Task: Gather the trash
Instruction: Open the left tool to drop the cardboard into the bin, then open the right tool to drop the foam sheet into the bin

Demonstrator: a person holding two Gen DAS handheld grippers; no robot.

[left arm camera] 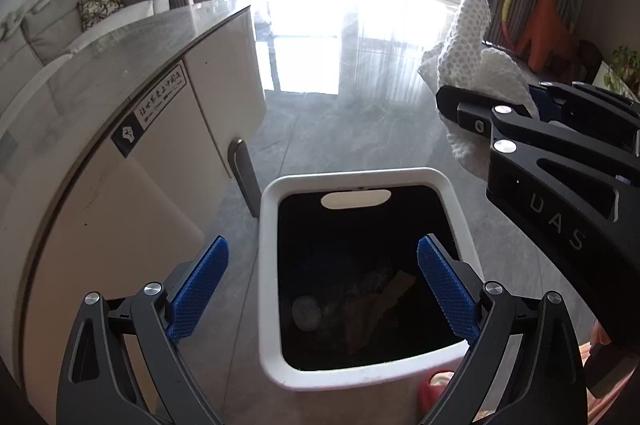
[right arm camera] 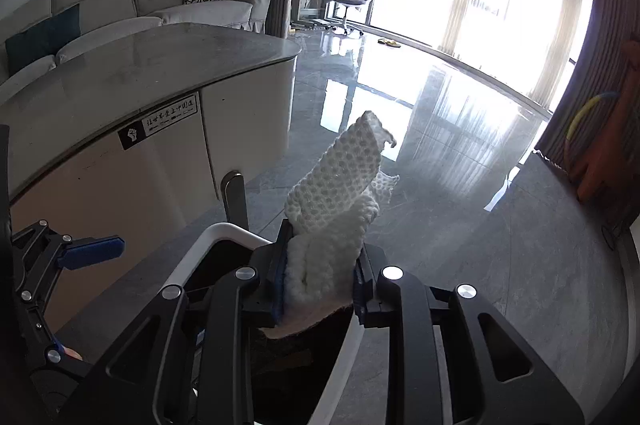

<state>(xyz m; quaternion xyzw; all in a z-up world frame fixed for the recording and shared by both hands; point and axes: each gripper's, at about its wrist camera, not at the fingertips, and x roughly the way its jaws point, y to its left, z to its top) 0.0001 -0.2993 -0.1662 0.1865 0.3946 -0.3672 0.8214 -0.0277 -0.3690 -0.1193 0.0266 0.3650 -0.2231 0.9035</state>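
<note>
Scraps already lie in the white bin (left arm camera: 362, 181) at lower centre; the left gripper (left arm camera: 322, 289) gapes empty above it. The right gripper (right arm camera: 320, 289) pinches a white paper towel (right arm camera: 340, 185), not yet dropped in.

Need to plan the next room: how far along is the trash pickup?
Done: scraps already lie in the bin, and the left gripper is open and empty above it. In hand: the right gripper holds a white paper towel near the rim. Left: dropping that towel in.
</note>
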